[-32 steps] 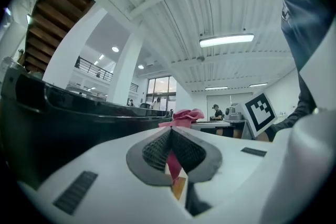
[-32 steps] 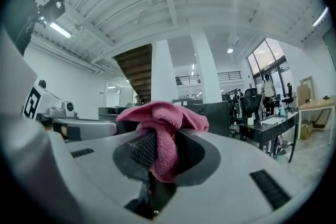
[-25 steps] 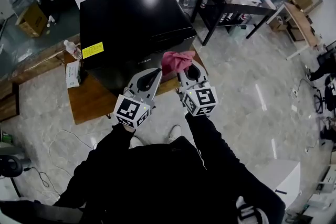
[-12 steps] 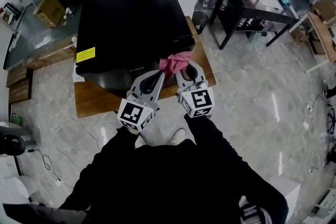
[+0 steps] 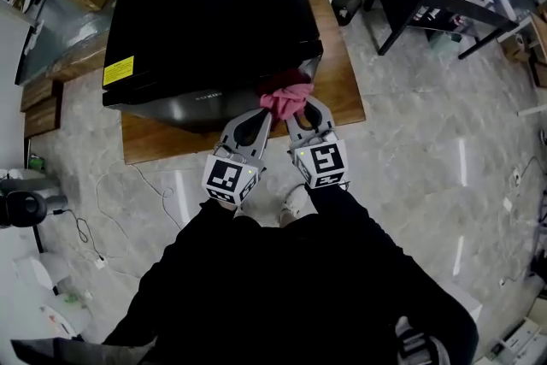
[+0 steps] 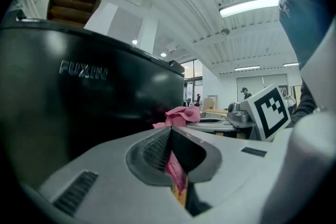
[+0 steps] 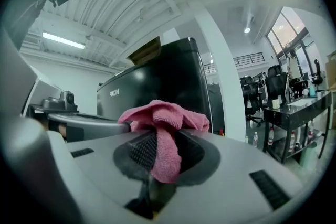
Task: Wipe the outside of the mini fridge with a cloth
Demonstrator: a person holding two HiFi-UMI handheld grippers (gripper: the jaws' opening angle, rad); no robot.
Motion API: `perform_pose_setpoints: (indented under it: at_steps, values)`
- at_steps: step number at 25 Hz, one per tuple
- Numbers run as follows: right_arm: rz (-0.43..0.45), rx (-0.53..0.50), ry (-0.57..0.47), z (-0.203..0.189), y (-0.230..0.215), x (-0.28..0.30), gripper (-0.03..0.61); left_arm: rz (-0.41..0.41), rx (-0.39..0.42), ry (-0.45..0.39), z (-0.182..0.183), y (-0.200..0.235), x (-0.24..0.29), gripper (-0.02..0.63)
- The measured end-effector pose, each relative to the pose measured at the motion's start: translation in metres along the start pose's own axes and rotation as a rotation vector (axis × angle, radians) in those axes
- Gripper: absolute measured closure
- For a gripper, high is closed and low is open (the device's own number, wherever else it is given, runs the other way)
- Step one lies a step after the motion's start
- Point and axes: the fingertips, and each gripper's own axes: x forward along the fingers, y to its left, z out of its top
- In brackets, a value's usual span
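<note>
The left tongs (image 5: 265, 114) are closed, tip to tip. In the left gripper view (image 6: 170, 129) a thin pink strip (image 6: 176, 174) shows low in the gap. I cannot tell if it is cloth. These tongs point to 1 o'clock and sit just beside the right tongs. They do no work on the fridge right now.

The right tongs (image 5: 296, 104) are squeezed tight on the pink cloth (image 5: 286, 97). In the right gripper view (image 7: 163, 136) the cloth (image 7: 167, 115) bunches up over the tips and a tail of it hangs down between the jaws.

The black fridge (image 5: 205, 21) sits on a low wooden stand (image 5: 338, 73), at 12 o'clock from the person. The cloth is at the fridge's front corner, at 5 o'clock on the fridge in the head view. It looks like it is touching the front there, but I cannot be sure.

I think the wiping step is going on, at the front right corner. Lots of black fridge to the left looks not yet wiped. Next, the right tongs should push the cloth flat on the front. Then they should slide it toward 9 o'clock. The grip must stay tight so the cloth does not slip out.
</note>
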Motion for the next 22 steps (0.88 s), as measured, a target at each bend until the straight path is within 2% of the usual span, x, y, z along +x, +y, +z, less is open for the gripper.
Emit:
perform_pose_setpoints:
  at_steps: [3,11,22]
  values:
    - [0.003,-0.016,0.032,-0.032,0.002,0.005,0.503,0.018,-0.048,0.034,-0.031,0.006,0.005,0.607]
    - [0.030,0.004,0.160,-0.132,-0.001,0.016,0.503,0.051,-0.094,0.122,-0.115,0.020,0.024,0.607]
    - [-0.002,0.005,0.309,-0.257,-0.027,0.022,0.503,0.063,-0.152,0.314,-0.251,0.011,0.055,0.607]
